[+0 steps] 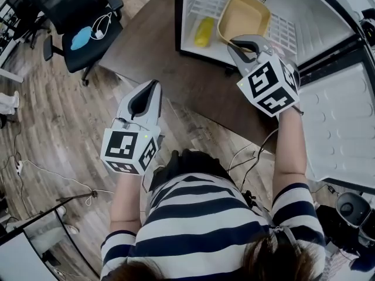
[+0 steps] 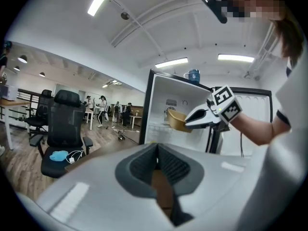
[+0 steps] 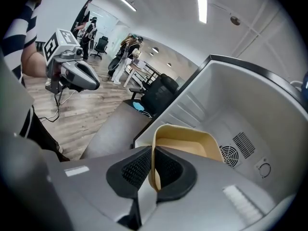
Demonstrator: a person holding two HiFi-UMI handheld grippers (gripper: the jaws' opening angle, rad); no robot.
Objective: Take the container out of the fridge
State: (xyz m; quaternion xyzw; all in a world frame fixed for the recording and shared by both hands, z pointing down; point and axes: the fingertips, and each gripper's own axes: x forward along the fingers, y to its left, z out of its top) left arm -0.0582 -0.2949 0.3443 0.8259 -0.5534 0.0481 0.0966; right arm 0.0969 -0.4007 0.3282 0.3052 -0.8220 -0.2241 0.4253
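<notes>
A shallow yellow container (image 1: pixel 245 13) lies on the white wire shelf inside the open fridge (image 1: pixel 328 34). My right gripper (image 1: pixel 241 44) reaches into the fridge and is shut on the container's near rim. In the right gripper view the thin yellow wall (image 3: pixel 153 170) stands pinched between the two dark pads. My left gripper (image 1: pixel 144 100) hovers lower left over the brown table (image 1: pixel 176 75), shut and holding nothing. The left gripper view shows the right gripper (image 2: pixel 192 118) gripping the container (image 2: pixel 176 121).
A yellow oblong item (image 1: pixel 204 31) lies on the shelf left of the container. The fridge door (image 1: pixel 345 127) stands open at the right. A black office chair (image 1: pixel 82 22) is at the upper left, and a blue mug (image 2: pixel 193 75) sits on top of the fridge.
</notes>
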